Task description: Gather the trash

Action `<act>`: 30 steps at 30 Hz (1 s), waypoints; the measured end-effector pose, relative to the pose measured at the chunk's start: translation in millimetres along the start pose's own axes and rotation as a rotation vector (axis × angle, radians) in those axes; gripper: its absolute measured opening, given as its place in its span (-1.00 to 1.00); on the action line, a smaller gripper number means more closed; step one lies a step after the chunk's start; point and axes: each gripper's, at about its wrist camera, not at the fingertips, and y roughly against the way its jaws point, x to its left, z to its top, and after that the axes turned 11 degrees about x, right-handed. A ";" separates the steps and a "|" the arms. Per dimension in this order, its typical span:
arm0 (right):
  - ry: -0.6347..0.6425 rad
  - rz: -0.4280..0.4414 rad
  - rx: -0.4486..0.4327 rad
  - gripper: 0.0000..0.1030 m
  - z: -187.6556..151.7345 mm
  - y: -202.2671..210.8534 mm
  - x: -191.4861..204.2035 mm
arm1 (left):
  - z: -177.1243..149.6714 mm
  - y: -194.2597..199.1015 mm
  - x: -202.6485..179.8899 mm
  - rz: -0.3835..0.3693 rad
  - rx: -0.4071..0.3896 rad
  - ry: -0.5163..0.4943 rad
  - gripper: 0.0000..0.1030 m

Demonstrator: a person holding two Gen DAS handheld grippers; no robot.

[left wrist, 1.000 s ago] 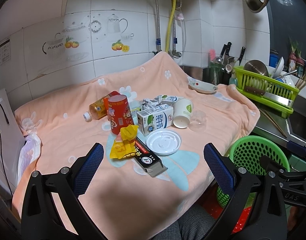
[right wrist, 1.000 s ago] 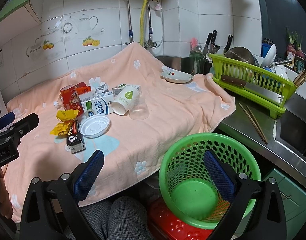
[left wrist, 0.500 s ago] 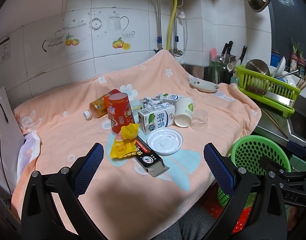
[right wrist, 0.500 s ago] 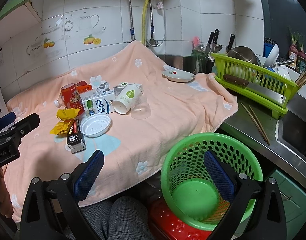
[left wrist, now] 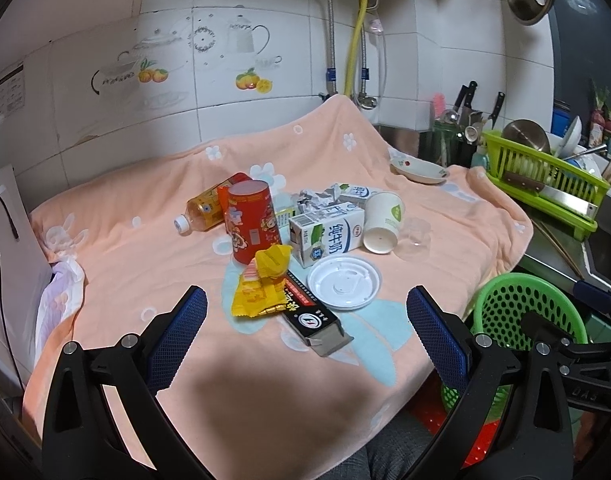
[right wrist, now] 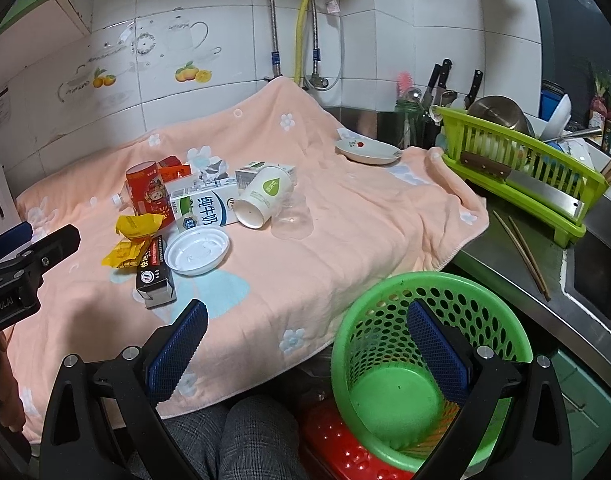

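Note:
Trash lies in a cluster on the peach cloth [left wrist: 145,264]: a red can [left wrist: 251,226], a bottle [left wrist: 203,210] lying down, a yellow wrapper [left wrist: 263,282], a black box [left wrist: 311,318], a white lid [left wrist: 343,282], a milk carton [left wrist: 329,236], a paper cup [left wrist: 383,220] on its side, a clear cup [left wrist: 415,238] and crumpled foil [left wrist: 315,198]. A green basket [right wrist: 425,360] stands empty below the table edge. My left gripper [left wrist: 305,320] is open and empty in front of the black box. My right gripper [right wrist: 305,336] is open and empty over the cloth's edge beside the basket.
A small dish [left wrist: 419,170] sits at the back right of the cloth. A green dish rack [right wrist: 517,172] with a cleaver, a knife block [right wrist: 437,92] and chopsticks [right wrist: 523,252] are on the steel counter at right. A red stool [right wrist: 345,452] is under the basket.
Both grippers have drifted slightly; the left view has moved a little closer to the trash. Nothing was taken hold of.

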 end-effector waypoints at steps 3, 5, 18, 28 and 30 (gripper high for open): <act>0.003 0.012 0.009 0.88 5.6 -6.3 1.7 | 1.3 -3.5 5.6 0.006 0.005 0.010 0.90; 0.010 0.016 0.013 0.88 9.8 -10.3 3.0 | 3.0 -6.5 9.5 0.010 0.009 0.017 0.90; 0.052 0.045 0.049 0.87 48.8 -49.8 3.7 | 9.8 -27.7 30.3 0.023 0.040 0.054 0.90; 0.079 0.048 0.075 0.86 63.0 -74.5 8.6 | 18.2 -47.8 35.0 0.031 0.074 0.062 0.90; 0.086 0.049 0.081 0.86 67.0 -80.2 9.6 | 20.5 -52.3 36.6 0.032 0.082 0.066 0.90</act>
